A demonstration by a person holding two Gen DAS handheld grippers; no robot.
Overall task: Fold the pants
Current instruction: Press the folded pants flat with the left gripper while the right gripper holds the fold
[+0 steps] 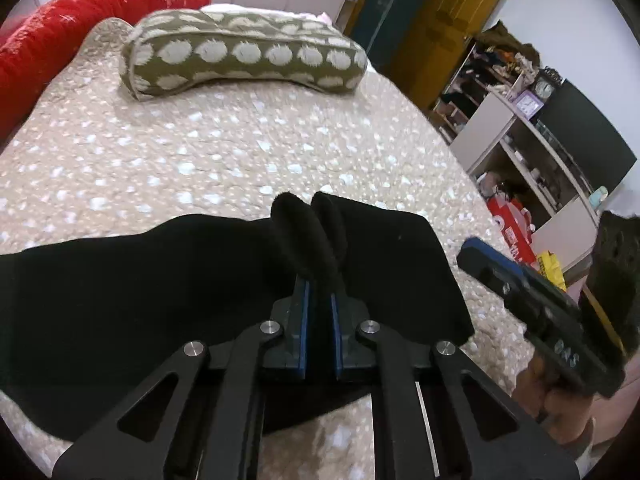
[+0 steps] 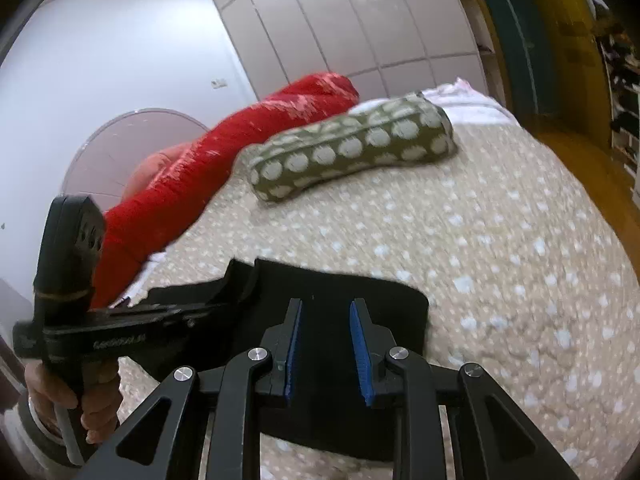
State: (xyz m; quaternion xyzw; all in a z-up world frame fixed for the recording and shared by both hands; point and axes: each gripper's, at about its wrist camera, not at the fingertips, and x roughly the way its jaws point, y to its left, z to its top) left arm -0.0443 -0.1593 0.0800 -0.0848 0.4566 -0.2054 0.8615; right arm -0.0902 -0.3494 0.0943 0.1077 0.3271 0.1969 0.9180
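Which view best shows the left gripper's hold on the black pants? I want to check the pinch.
The left wrist view: the left gripper has its fingers closed on a raised fold of the black pants, seen close up. The right wrist view shows that gripper only from the side, at the pants' edge, its fingers hard to make out.

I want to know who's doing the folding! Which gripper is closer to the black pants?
Left. The left gripper is pinching a raised fold of the black pants. The right gripper hangs open just above them, holding nothing.
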